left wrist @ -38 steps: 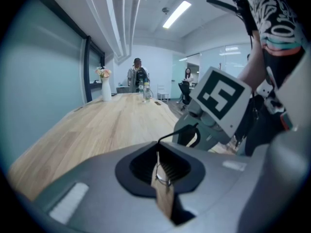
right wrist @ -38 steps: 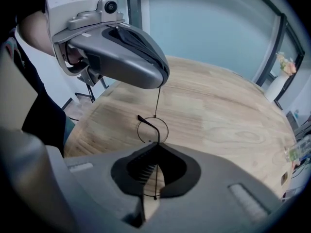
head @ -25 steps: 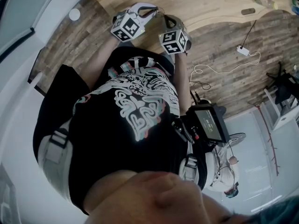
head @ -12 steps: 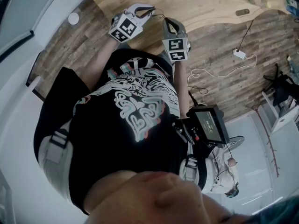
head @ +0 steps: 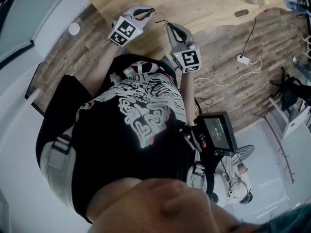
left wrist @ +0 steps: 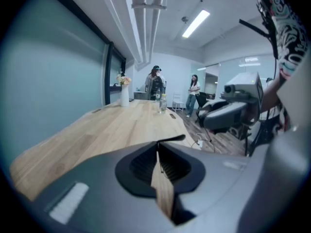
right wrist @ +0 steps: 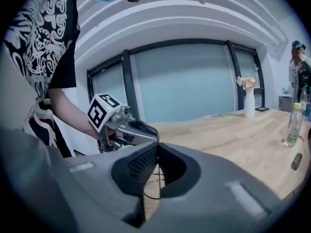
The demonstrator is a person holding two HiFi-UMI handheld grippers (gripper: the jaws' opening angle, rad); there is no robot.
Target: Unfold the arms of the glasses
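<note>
At the very tips of both claws, above the wooden table (head: 209,4), the thin-wire glasses (left wrist: 172,139) sit pinched by left gripper (left wrist: 157,145) and right gripper (right wrist: 156,147), looking light, springy and easily bent, so I would grip beside the hinges.

Left gripper (head: 151,11): forearm reached forward, jaws closed at the tips on the glasses (left wrist: 175,138). Right gripper (head: 170,27): close beside the left, jaws likewise pinched on the glasses.
</note>
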